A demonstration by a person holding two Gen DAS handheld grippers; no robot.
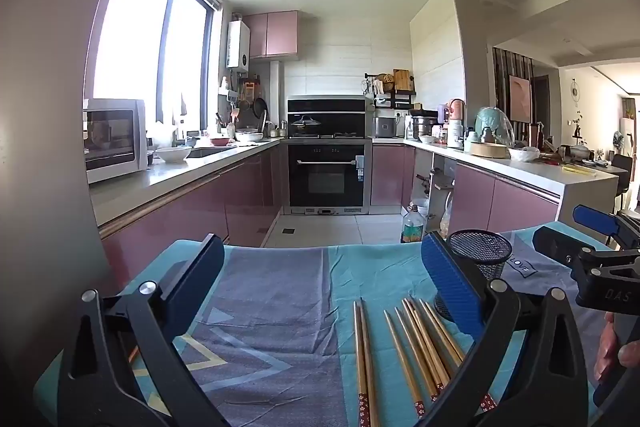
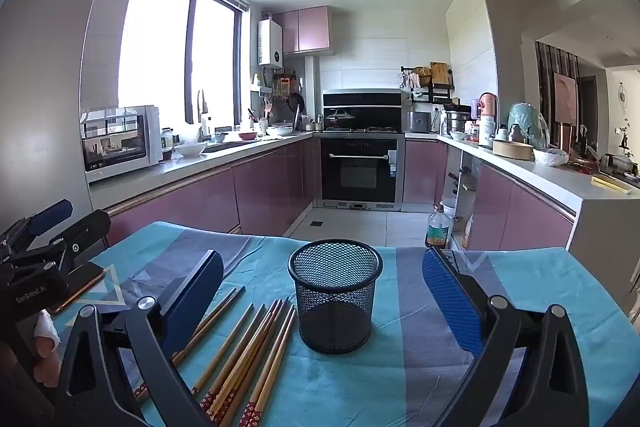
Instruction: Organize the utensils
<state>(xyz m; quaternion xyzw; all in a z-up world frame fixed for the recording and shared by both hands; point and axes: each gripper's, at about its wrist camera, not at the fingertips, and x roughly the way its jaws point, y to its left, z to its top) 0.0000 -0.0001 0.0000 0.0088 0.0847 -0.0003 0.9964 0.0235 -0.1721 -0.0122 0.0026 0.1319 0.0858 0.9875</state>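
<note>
Several wooden chopsticks with red patterned ends lie on the blue striped tablecloth; in the right wrist view the chopsticks lie left of a black mesh cup, which stands upright and looks empty. The cup is partly hidden behind my left gripper's right finger. My left gripper is open and empty above the cloth, the chopsticks under its right side. My right gripper is open and empty, with the cup between its fingers. Each gripper shows at the edge of the other's view.
The tablecloth covers a table in a kitchen. A phone lies at the table's left edge. Beyond are pink cabinets, an oven, a microwave and a bottle on the floor.
</note>
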